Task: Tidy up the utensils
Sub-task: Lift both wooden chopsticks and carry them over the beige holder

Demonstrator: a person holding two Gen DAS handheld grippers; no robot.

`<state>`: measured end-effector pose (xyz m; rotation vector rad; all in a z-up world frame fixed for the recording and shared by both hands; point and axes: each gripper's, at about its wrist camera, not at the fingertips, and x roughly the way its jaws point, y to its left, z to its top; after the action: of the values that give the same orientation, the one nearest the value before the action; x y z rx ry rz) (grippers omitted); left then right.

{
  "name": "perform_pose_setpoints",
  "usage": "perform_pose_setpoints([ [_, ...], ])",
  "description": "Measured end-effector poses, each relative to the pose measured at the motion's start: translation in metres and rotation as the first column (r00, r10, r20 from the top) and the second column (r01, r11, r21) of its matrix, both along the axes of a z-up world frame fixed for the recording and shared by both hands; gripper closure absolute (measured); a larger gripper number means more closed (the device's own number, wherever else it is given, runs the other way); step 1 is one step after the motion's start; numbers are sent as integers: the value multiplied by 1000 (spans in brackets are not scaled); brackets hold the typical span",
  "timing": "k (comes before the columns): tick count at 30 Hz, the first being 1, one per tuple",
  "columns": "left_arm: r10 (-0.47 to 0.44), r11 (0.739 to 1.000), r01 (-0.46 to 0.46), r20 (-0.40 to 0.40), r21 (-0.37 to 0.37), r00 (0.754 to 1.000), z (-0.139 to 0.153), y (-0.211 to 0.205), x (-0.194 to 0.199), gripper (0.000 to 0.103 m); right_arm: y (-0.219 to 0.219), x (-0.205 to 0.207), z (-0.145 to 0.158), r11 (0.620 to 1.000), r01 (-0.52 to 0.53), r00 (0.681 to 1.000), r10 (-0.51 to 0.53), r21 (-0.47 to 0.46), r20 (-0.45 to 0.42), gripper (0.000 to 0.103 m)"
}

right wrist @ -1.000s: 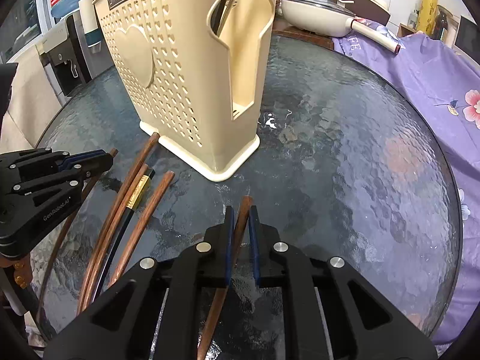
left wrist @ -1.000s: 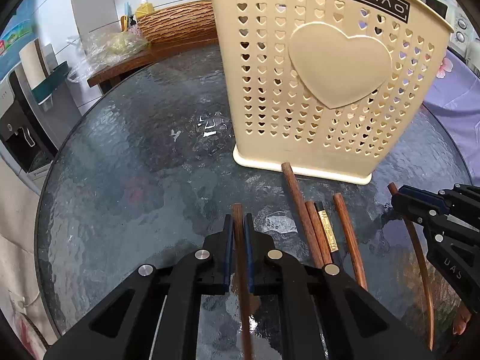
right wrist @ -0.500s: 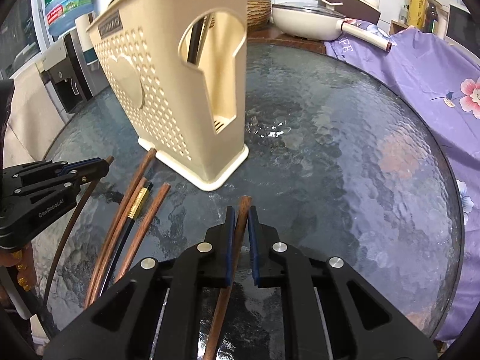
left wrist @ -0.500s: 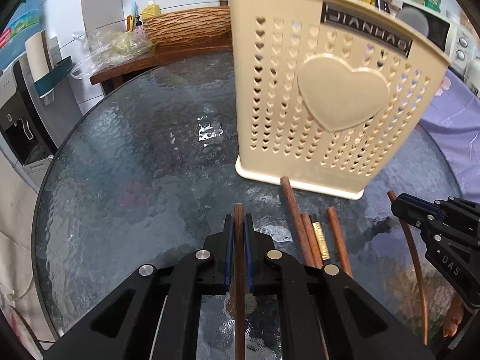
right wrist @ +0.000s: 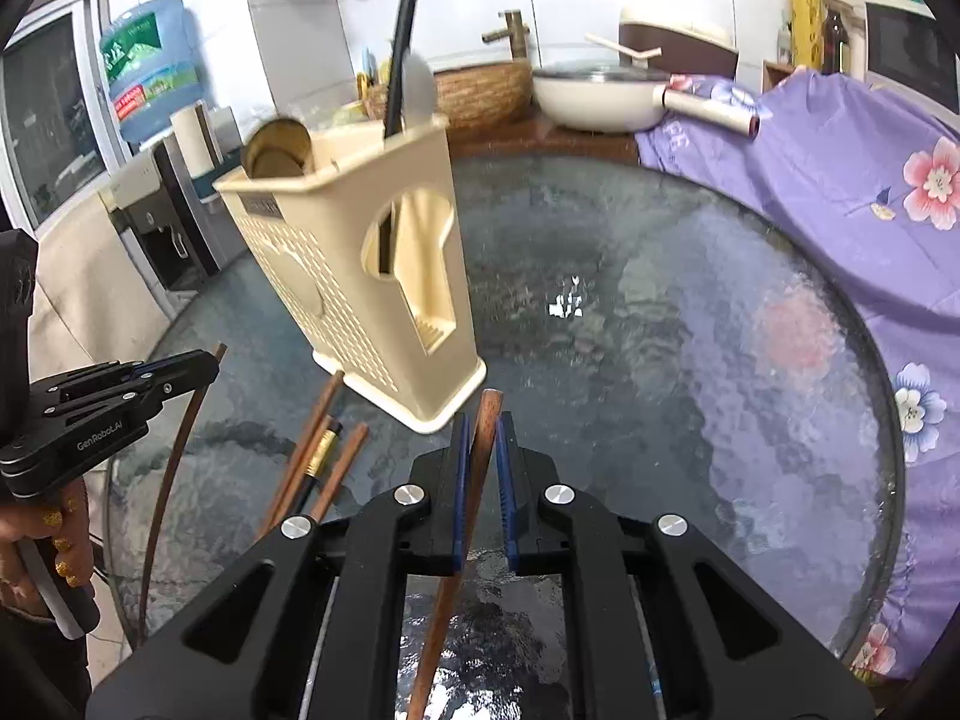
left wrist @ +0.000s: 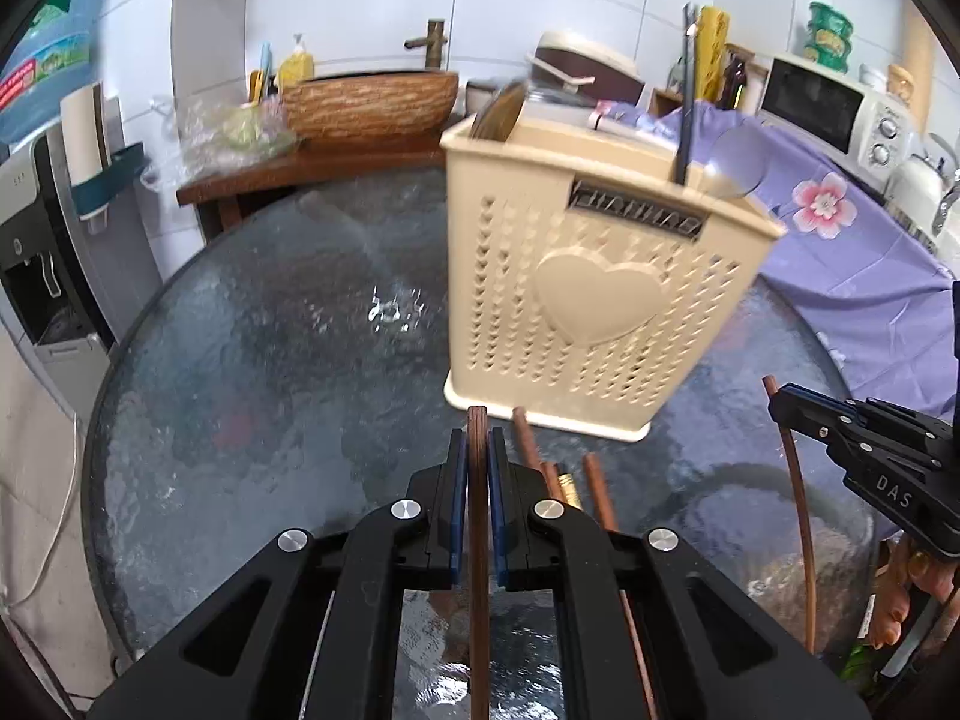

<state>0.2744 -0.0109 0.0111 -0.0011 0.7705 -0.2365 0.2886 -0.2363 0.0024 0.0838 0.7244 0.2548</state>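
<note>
The utensil holder [left wrist: 591,306] label is motion-blurred, unreadable; both gripped chopsticks [left wrist: 478,570] [right wrist: 459,546] run off the bottom edges.

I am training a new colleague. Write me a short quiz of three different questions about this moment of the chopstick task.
1. True or false: the left tongs are open and hold nothing.
2. Which does the right tongs grip? A) a metal spoon B) a brown chopstick C) the cream utensil holder
3. Fill in: the loose chopsticks lie on the glass table near the holder's ____.

Key
1. False: they are shut on a chopstick.
2. B
3. base
</note>
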Motion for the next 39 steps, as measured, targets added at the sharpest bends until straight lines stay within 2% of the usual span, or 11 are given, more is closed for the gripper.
perform_pose_setpoints([
  [8,-38,998,41,59,-55,998,28,-2,-17,96,-9,-26,38,997,-51,994,45,65,95,94],
  [17,-50,995,58,112,-76,992,53,-7,-32,96,-10,-44,68,991,-93,983,76,95,167,95],
  [29,-61,993,79,196,-85,979,85,-9,-49,96,-16,-63,98,980,-135,965,97,144,244,95],
  [39,-64,993,87,270,-73,961,116,-13,-55,96,-9,-71,123,977,-168,948,124,132,292,96],
])
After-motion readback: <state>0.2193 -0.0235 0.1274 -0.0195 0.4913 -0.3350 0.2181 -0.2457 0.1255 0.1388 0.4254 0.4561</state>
